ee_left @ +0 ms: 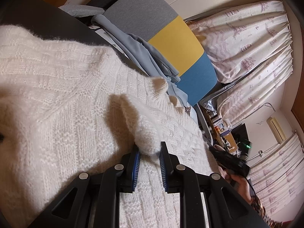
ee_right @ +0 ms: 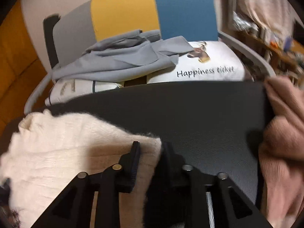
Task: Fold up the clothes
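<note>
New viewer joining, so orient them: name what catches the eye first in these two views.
The fluffy white knit sweater fills the left view, a fold of it pinched in the left gripper. Behind the dark table stands a grey, yellow and blue chair holding a "Happiness ticket" cushion.

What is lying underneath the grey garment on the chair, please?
The grey garment lies across white cushions: one printed "Happiness ticket" shows to its right, and another cushion's edge shows below its left side. Whatever lies beneath its middle is covered.

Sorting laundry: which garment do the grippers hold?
The white knit sweater, between both grippers' fingers; the grey garment lies on the chair, the pink one aside.
</note>
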`<state>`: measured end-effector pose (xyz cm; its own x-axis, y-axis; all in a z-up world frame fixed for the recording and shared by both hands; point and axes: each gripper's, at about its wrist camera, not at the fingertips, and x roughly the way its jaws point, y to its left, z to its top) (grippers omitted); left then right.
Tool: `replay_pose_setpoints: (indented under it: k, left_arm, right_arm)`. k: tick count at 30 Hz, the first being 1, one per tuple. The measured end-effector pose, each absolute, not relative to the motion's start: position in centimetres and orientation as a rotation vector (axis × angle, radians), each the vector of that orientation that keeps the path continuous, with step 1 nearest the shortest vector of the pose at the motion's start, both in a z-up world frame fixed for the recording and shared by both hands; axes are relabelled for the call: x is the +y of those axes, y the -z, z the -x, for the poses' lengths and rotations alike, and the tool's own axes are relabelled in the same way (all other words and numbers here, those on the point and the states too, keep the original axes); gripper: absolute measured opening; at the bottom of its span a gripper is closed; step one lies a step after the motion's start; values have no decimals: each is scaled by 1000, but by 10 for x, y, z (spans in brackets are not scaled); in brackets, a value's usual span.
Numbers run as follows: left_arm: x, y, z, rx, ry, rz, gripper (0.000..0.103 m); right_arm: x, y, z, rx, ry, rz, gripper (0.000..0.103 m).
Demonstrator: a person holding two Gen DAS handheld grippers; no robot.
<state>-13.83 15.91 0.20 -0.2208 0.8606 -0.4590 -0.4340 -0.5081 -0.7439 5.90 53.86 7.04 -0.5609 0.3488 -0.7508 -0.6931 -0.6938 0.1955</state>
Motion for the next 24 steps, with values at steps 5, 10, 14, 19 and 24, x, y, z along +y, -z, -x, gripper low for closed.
replay_pose_setpoints:
  k: [5, 10, 14, 19, 24]
  left_arm:
    - [160, -2, 139, -593, -1853, 1121, 18]
    - [156, -9, 143, -589, -1878, 1212, 19]
    - [119, -13, 146, -733, -1922, 1266, 21]
    - [41, -31, 151, -839, -2092, 1198, 23]
    - [-40, -34, 165, -949, -2328, 1231, 29]
  right_arm:
    - [462, -81, -79, 589, -2439, 948, 29]
    - [429, -59, -74, 538, -2376, 1037, 28]
    - [422, -58, -64, 445, -2339, 1042, 28]
    - [423, -57, -62, 426, -2337, 1030, 29]
    - [419, -58, -68, 440, -2348, 1018, 30]
